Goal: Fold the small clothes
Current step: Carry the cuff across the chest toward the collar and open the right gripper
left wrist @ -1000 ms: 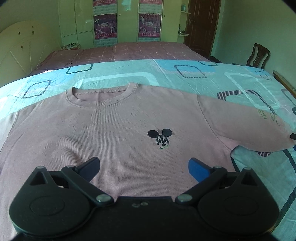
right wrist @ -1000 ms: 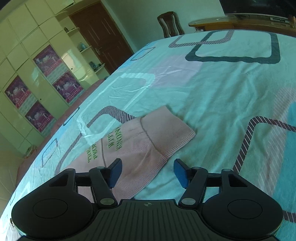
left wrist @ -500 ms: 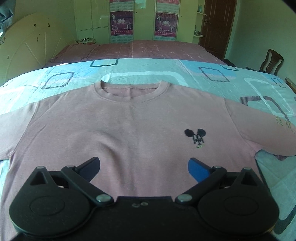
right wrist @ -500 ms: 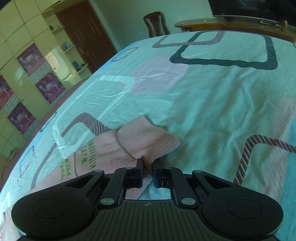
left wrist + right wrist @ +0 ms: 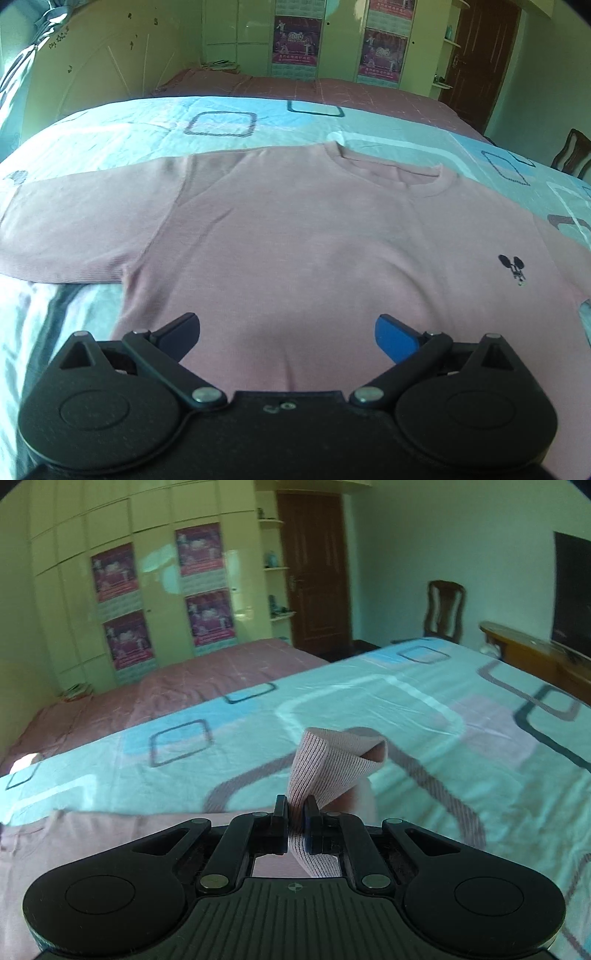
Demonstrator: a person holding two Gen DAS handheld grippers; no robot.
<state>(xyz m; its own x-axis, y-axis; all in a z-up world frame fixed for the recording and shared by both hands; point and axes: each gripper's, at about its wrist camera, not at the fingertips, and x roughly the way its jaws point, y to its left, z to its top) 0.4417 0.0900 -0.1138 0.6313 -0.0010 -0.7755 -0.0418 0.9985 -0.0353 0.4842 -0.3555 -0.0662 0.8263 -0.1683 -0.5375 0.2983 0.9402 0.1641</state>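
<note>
Item: pink sweater [image 5: 295,251], lying flat and face up on the patterned bedsheet [image 5: 122,125], neckline away from us, left sleeve [image 5: 85,229] spread out to the side. Step in hand, as we judge it: the first fold, of the right sleeve. Our right gripper [image 5: 295,812] has its jaws clamped on the ribbed cuff [image 5: 332,764], which stands lifted clear of the sheet with its mouth gaping. Our left gripper [image 5: 286,332] hovers over the lower body of the sweater with jaws wide apart, nothing between them. Next move, we reckon: carry the cuff inward across the chest, then release; the left may pin or take the other sleeve. Markings: small dark mouse-head emblem [image 5: 511,269] on the chest; lettering beneath it too small to read. Wardrobe posters [image 5: 114,572] carry writing, illegible.
</note>
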